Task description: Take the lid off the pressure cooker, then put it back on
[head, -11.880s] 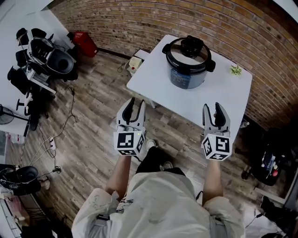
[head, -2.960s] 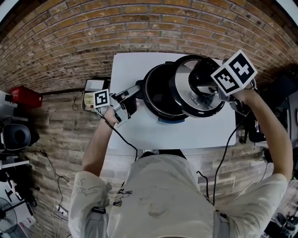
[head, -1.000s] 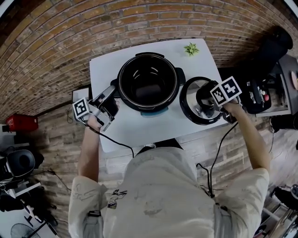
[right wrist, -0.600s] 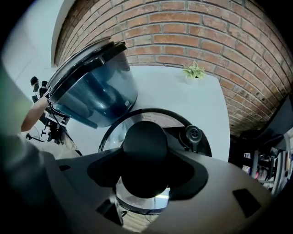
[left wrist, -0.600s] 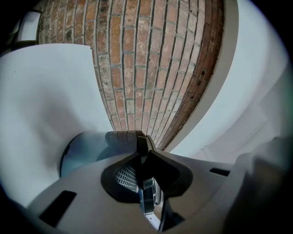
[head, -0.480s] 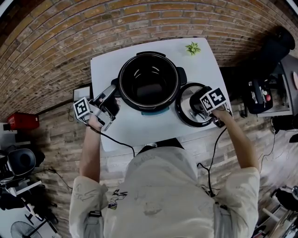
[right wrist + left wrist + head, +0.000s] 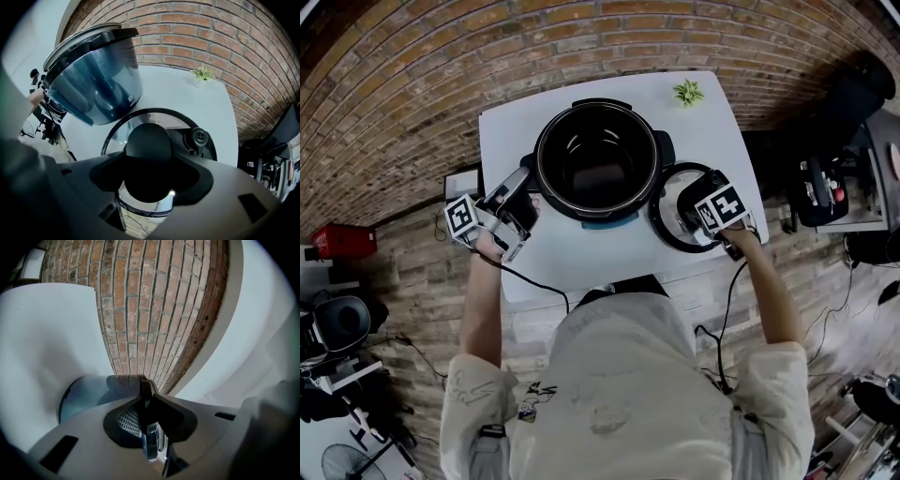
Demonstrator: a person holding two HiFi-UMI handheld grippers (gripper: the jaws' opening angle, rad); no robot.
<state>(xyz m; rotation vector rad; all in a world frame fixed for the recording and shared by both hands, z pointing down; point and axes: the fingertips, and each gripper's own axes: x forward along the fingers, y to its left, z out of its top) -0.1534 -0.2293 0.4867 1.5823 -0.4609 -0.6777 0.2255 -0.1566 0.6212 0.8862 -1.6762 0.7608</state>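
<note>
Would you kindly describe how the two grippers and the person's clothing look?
Both the left gripper and right gripper are grey and black, each carrying a white cube with black square markers and trailing a black cable. The person wears a pale short-sleeved shirt.

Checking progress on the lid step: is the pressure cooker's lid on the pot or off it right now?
Off. The pot stands open, dark inside showing; the lid lies on the table beside it.

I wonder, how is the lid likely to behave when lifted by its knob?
The lid looks rigid metal, probably heavyish. Held by its central knob in the right claw, it should hang level, though the smooth round knob might swivel.
</note>
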